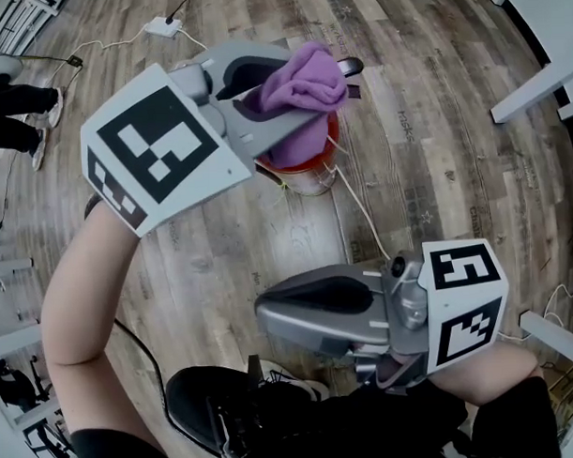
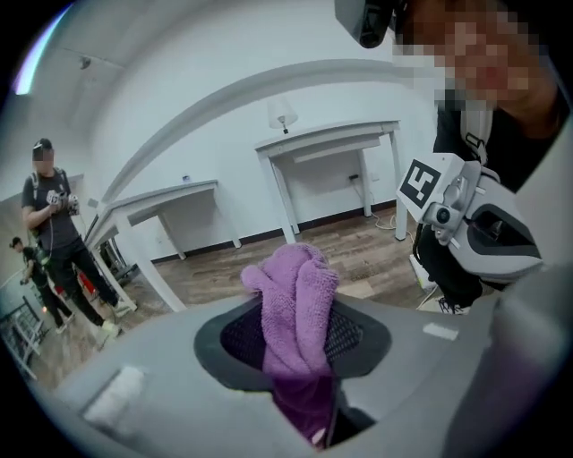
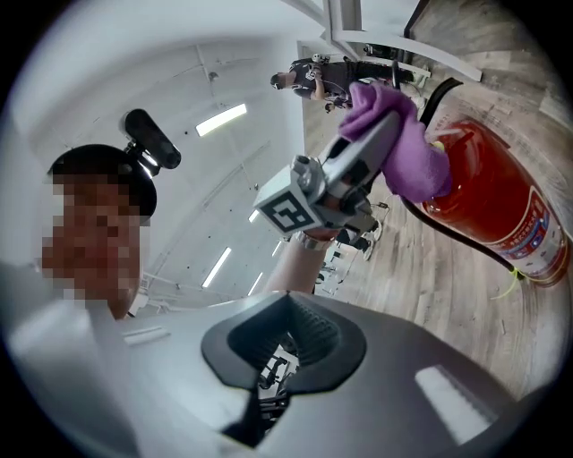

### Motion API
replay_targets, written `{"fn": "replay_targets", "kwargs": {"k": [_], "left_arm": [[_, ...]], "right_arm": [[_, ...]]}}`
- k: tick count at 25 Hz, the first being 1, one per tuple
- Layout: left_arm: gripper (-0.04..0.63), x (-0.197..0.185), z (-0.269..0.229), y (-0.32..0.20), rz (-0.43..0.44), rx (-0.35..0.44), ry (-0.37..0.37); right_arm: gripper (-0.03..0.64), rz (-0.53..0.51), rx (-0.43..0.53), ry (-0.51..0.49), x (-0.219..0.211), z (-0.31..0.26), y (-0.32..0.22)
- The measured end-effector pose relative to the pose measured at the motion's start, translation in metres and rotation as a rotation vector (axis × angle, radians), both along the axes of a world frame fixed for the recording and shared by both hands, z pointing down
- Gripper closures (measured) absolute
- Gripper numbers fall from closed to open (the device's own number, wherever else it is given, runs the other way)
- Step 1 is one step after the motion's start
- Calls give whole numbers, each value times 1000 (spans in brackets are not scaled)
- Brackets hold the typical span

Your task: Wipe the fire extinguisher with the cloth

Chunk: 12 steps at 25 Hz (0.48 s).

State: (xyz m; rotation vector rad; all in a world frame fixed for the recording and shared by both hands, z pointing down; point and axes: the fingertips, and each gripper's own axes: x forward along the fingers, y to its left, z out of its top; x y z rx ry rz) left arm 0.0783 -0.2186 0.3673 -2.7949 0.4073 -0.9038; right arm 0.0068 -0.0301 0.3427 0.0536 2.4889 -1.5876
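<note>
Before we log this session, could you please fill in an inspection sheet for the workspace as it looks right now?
Surface: wood-plank floor; no table in use.
Job's things: red fire extinguisher on the floor; purple cloth held at its top end.
Clutter: nothing seen.
Grippers: left gripper shut on the cloth; right gripper shut and empty, away from the extinguisher.
Cables: white cord trailing across the floor from beside the extinguisher; power strip with leads plugged in.
Surroundings: white tables along the wall; bystanders at the room's edge.
</note>
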Motion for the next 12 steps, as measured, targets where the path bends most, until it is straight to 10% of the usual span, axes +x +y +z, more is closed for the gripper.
{"fn": "replay_targets", "kwargs": {"k": [12], "left_arm": [[472,-112,40,8,-313,-352,287]], "right_arm": [[614,-34,11,55,-33,6,15]]}}
